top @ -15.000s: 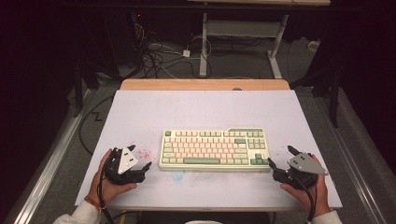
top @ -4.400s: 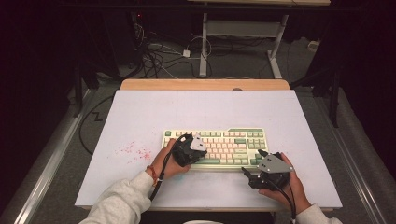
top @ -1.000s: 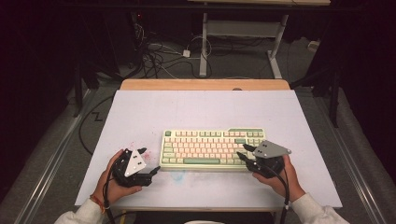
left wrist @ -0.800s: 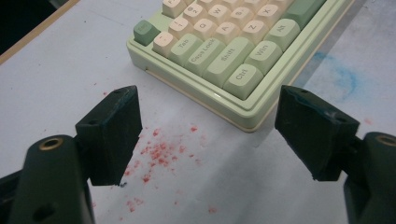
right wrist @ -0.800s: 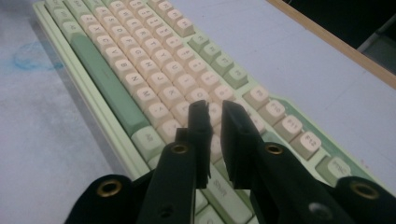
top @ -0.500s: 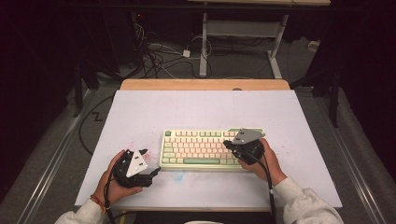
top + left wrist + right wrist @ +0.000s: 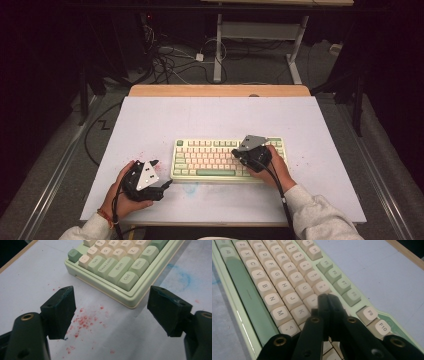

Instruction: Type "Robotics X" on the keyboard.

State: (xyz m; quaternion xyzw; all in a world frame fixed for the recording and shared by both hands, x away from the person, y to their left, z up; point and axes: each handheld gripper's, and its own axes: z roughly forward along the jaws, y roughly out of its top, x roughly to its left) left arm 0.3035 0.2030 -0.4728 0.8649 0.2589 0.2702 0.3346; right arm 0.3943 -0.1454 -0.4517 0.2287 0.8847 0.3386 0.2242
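Right gripper (image 7: 239, 152) shifted left over keyboard (image 7: 210, 157), jaws now together.

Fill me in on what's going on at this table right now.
A person is working at a pale green keyboard with cream keys on a white table, a black two-jaw gripper in each hand. The right gripper has its jaws shut together with nothing between them, tips down over the keys beside the I key, as if to press one. The left gripper is open, off the keyboard's left corner above some red specks.
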